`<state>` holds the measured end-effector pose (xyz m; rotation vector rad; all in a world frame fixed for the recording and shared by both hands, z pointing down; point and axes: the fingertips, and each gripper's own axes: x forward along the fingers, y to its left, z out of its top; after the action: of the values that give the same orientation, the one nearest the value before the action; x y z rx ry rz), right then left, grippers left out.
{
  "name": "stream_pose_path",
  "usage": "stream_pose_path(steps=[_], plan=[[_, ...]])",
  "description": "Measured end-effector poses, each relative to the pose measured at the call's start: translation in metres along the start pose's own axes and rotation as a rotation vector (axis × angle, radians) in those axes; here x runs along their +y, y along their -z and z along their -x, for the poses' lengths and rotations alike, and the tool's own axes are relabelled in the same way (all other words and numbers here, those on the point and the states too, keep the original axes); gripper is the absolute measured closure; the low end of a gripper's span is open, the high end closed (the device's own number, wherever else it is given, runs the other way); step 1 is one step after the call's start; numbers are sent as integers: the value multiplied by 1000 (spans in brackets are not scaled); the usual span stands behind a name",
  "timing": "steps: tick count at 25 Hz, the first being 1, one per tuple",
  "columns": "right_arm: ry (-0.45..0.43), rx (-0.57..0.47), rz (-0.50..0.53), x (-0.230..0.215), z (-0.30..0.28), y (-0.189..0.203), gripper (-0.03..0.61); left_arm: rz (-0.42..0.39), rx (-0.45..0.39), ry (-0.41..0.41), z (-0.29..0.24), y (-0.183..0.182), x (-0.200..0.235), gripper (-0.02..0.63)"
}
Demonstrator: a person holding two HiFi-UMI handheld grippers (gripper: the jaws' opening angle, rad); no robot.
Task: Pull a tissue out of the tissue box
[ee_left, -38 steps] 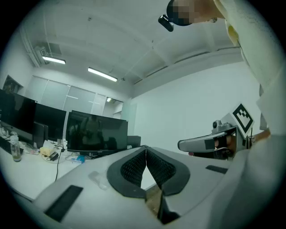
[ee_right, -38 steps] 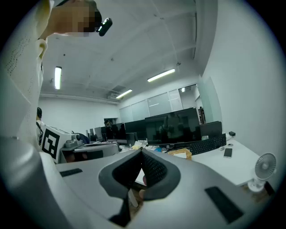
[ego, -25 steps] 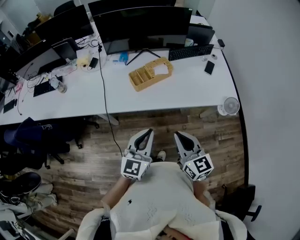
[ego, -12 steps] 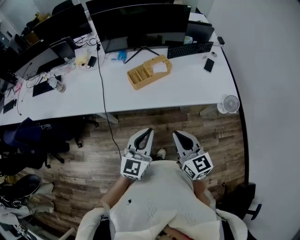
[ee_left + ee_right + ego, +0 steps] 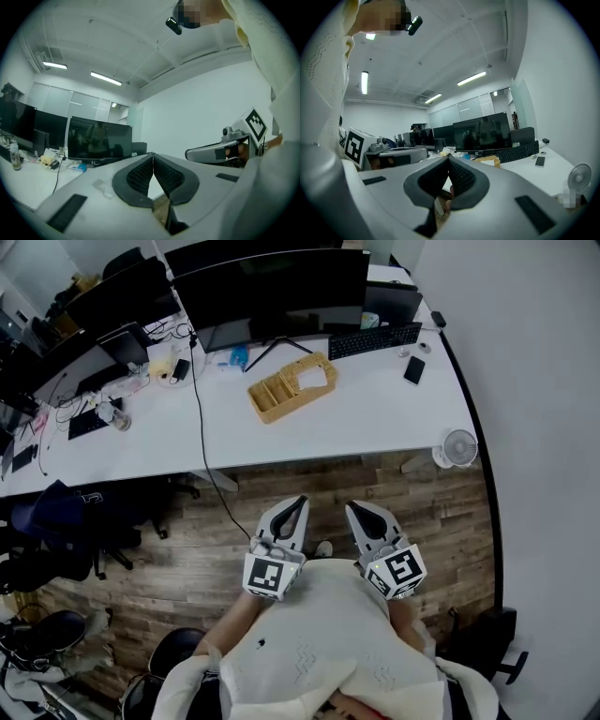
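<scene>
Both jaws clenched empty, left gripper [image 5: 298, 502] and right gripper [image 5: 352, 509] parked at chest: reach not started. Tan woven tissue box [image 5: 291, 387] at 12 o'clock on white tabletop [image 5: 375, 418].

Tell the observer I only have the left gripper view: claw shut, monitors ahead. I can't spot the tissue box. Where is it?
Observer: In the head view, the tissue box sits on the white desk, just in front of the stand of the big monitor.
Operator: What's to the right of it?
Observer: A phone lies flat on the desk, farther right and apart from the box.
Operator: And the right claw, open or shut?
Observer: The right gripper view shows the right claw shut, with nothing in it.
</scene>
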<state>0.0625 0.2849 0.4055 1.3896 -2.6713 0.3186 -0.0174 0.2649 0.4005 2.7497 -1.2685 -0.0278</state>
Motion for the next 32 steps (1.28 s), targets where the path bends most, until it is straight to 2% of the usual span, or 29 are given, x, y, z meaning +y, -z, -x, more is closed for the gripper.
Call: stream_pose_path(steps=[5,10,14,19,28,32], plan=[[-2,5,36,-17,9,4,577,18,-14,-27,-11,9,-9,600],[1,2,11,-30,22,4,577,-19,-33,-27,-23,9,-17,600],[-10,2,3,-42,21,3,577,16,-49,-49,-35,2,-14,600],[-17,-6,6,-52,9,-1,577,1,-40,-46,-50,4,-8,600],[26,0,-8,-88,-24,-5,577,-41,-35,-16,-93,0,14,600],[29,1,-18,-102,-51,-10,577,-65,-22,-14,-111,-1,39,600]])
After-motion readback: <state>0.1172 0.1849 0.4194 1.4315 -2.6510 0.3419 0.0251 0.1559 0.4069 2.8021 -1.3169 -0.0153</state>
